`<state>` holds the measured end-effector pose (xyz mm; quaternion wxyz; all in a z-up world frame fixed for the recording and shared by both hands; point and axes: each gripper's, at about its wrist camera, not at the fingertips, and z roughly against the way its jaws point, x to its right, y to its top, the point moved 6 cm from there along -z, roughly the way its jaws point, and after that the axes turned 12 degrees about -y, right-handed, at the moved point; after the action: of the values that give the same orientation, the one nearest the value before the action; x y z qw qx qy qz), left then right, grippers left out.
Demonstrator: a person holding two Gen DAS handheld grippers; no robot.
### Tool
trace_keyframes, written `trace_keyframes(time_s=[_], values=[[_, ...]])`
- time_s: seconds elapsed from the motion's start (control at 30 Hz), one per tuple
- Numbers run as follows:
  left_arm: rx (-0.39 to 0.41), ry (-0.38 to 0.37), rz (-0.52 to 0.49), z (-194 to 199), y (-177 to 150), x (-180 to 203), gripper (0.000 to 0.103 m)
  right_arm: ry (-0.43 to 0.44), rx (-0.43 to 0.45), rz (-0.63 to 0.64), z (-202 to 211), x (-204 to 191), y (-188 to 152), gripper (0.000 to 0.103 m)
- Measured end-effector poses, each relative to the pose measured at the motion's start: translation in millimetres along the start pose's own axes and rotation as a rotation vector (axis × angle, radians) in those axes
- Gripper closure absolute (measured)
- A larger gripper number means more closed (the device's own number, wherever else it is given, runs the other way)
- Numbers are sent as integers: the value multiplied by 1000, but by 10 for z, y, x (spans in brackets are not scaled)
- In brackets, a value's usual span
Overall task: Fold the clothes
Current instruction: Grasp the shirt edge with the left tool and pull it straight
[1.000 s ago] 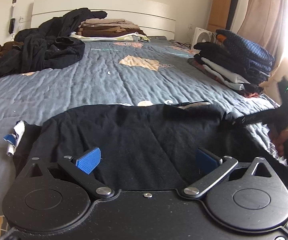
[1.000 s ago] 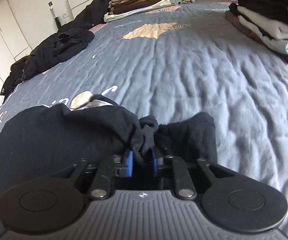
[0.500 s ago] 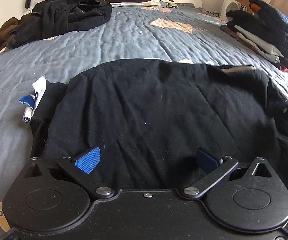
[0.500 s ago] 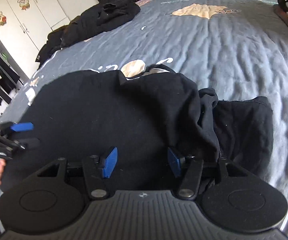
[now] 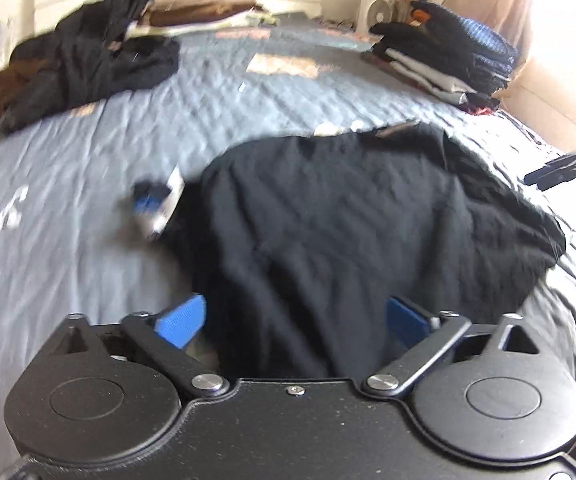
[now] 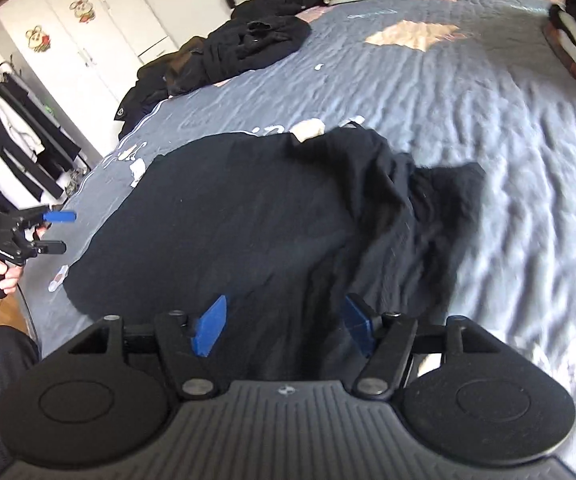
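Black shirt (image 6: pixel 248 216) lies spread near the bed's (image 6: pixel 508 128) front edge — your right gripper (image 6: pixel 284 326) has just been opening, nothing grasped; left gripper (image 5: pixel 294 322), closing slightly, stands released, empty.

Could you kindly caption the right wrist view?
Open right gripper above a half-folded black garment on the grey bedspread.

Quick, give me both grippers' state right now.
Left gripper: open, jaws just closing a little, nothing gripped, above the black garment.
Right gripper: open, jaws just opening, nothing gripped.
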<state>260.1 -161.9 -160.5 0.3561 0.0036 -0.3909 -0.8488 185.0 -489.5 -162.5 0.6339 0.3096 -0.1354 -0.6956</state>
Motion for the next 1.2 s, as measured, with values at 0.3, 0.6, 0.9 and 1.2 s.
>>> trace_keyframes(time_s=[0.3,0.6,0.9,1.2], values=[[-5,-191,91,-55,-270,-91,48,-19,-55,-20,65,74,-387,37],[-41,-242,67,-128,-431,-179,69,-50,-38,2,87,54,-522,36],[-45,-289,55,-221,-455,-165,93,-38,-37,-1,62,-3,-531,33],[-25,-365,192,36,-592,-516,100,-13,-44,9,90,-26,-575,32]])
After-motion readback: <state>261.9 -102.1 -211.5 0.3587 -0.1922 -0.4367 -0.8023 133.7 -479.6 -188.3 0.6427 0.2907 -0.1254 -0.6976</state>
